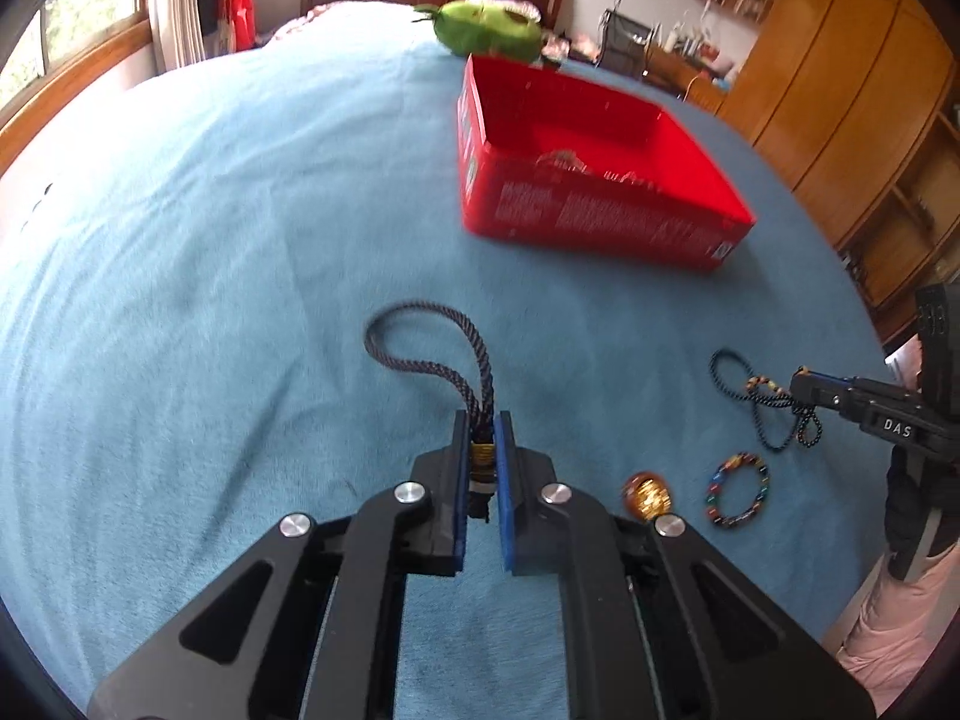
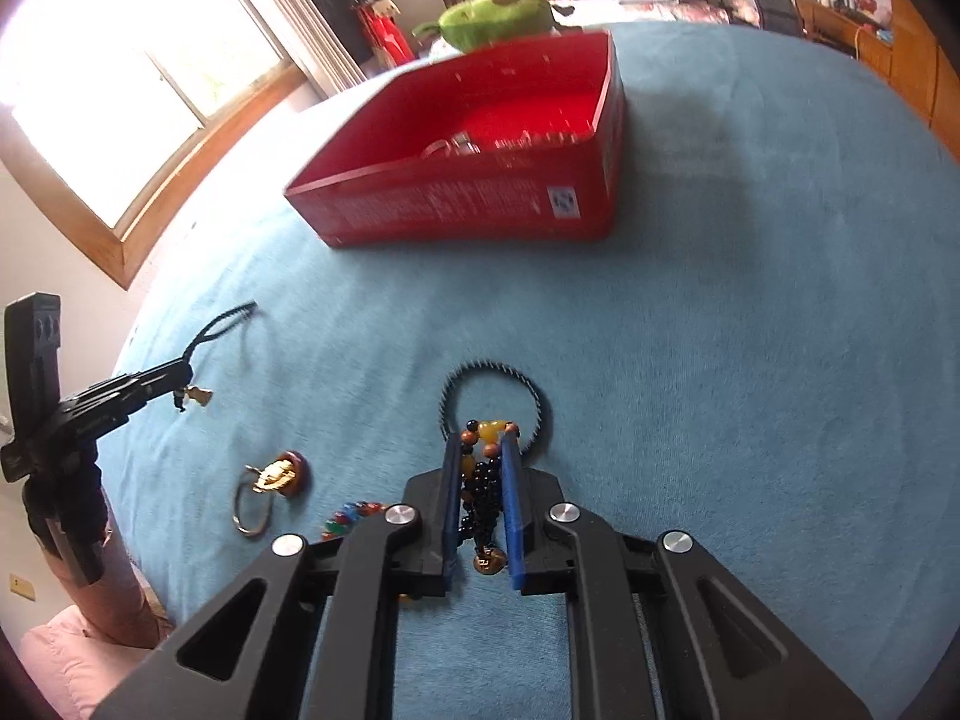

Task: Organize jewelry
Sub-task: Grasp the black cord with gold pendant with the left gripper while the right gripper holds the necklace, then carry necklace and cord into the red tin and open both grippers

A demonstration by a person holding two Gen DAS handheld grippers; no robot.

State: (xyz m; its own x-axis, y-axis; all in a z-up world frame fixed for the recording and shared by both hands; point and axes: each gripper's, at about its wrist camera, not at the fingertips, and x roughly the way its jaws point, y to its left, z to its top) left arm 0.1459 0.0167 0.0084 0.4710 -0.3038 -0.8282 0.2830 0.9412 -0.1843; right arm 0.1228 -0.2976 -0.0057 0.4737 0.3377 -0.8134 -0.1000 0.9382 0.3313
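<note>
My left gripper [image 1: 482, 420] is shut on a dark braided cord pendant [image 1: 432, 354] with a gold fitting, its loop lying on the blue bedspread ahead. My right gripper [image 2: 480, 441] is shut on a dark beaded necklace [image 2: 480, 492] with amber beads; its loop lies ahead of the tips. The necklace also shows in the left wrist view [image 1: 762, 396], held by the right gripper [image 1: 801, 384]. A red box [image 1: 600, 180] holding some jewelry stands farther back and also shows in the right wrist view [image 2: 480, 162]. A colourful bead bracelet [image 1: 737, 498] and a gold charm [image 1: 647, 497] lie between the grippers.
A green plush toy [image 1: 486, 27] lies behind the box. A gold charm with a metal ring [image 2: 270, 492] lies left of my right gripper. A window is at the left, wooden cabinets [image 1: 840, 90] at the right. The blue bedspread [image 1: 210, 240] extends widely.
</note>
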